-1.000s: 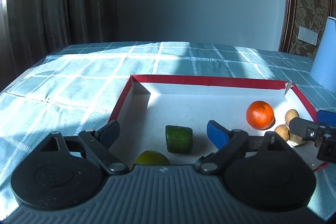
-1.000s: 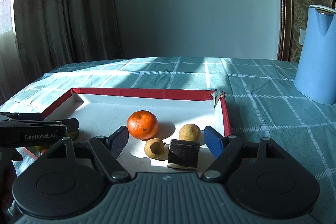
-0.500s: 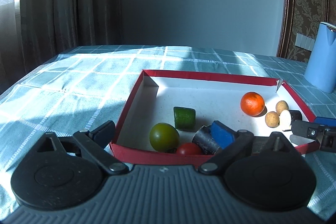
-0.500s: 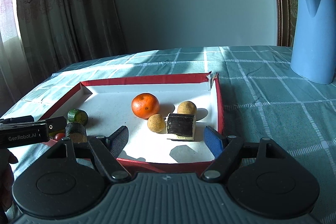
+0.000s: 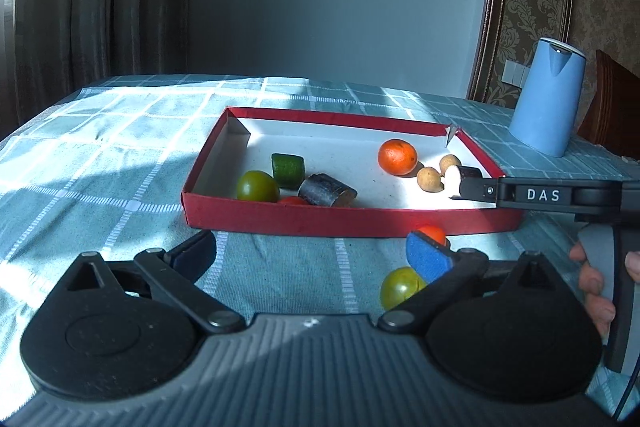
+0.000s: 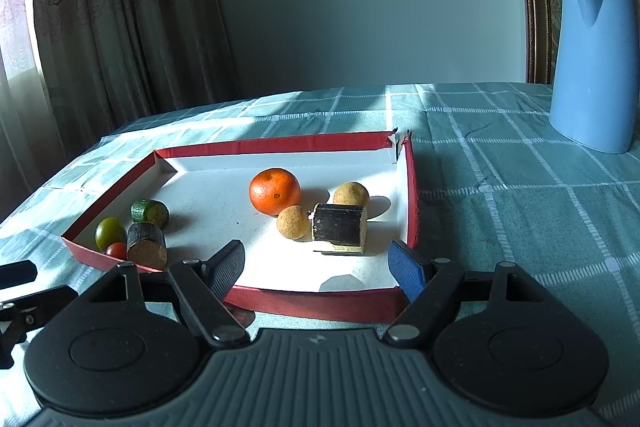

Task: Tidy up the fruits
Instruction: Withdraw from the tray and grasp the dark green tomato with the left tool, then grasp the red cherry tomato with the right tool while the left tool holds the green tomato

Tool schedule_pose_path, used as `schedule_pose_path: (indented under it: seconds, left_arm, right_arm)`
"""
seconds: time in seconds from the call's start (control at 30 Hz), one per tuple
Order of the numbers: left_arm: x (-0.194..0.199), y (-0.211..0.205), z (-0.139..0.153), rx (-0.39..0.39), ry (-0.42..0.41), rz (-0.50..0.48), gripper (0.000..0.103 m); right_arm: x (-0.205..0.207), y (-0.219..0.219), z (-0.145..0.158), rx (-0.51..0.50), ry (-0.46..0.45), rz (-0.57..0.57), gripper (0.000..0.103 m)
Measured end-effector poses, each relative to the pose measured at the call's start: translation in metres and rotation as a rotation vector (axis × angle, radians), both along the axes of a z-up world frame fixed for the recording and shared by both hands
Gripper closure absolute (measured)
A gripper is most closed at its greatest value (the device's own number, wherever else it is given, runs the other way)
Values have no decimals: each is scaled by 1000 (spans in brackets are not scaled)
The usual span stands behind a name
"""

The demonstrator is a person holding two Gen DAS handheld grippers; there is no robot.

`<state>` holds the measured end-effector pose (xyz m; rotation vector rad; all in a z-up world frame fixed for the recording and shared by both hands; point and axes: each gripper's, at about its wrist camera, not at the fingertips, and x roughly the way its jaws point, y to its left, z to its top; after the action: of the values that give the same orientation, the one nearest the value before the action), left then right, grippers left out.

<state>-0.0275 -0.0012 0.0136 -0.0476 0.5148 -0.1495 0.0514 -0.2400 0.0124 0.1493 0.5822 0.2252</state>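
Red tray (image 5: 352, 221) on the counter (image 5: 100, 163) holds most items: orange (image 6: 274, 191), 2 tan fruits, green tomato (image 6: 109, 233), small red tomato, cut pieces. Outstanding: a yellow-green fruit (image 5: 396, 287) and a red tomato (image 5: 430, 233) lie on the cloth beside the tray's near edge. Left hand-held gripper (image 5: 312, 255) spread wide, empty; right hand-held gripper (image 6: 316, 269) likewise wide, over the tray's near edge. Judged mostly complete.

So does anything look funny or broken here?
Yes. The red tray's far right corner is torn open, with the walls split apart. Also, a red tomato and a green tomato sit outside on the tablecloth by the left tool.
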Motion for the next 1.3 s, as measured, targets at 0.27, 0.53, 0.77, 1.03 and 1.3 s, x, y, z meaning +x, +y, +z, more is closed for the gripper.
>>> schedule_pose_path:
  seconds: [0.27, 0.53, 0.77, 1.03, 1.3]
  left_arm:
    - [-4, -22, -9, 46, 8, -36, 0]
    - [4, -44, -14, 122, 28, -74, 0]
    - [10, -51, -20, 149, 70, -97, 11]
    - [16, -41, -22, 78, 107, -111, 40]
    - [9, -57, -24, 131, 89, -211, 70]
  right_arm:
    - [1, 1, 0, -12, 0, 1, 24]
    - [1, 1, -1, -10, 2, 1, 24]
    - [1, 2, -1, -18, 2, 2, 24]
    - [1, 4, -1, -37, 0, 4, 24]
    - [1, 6, -2, -52, 0, 6, 24]
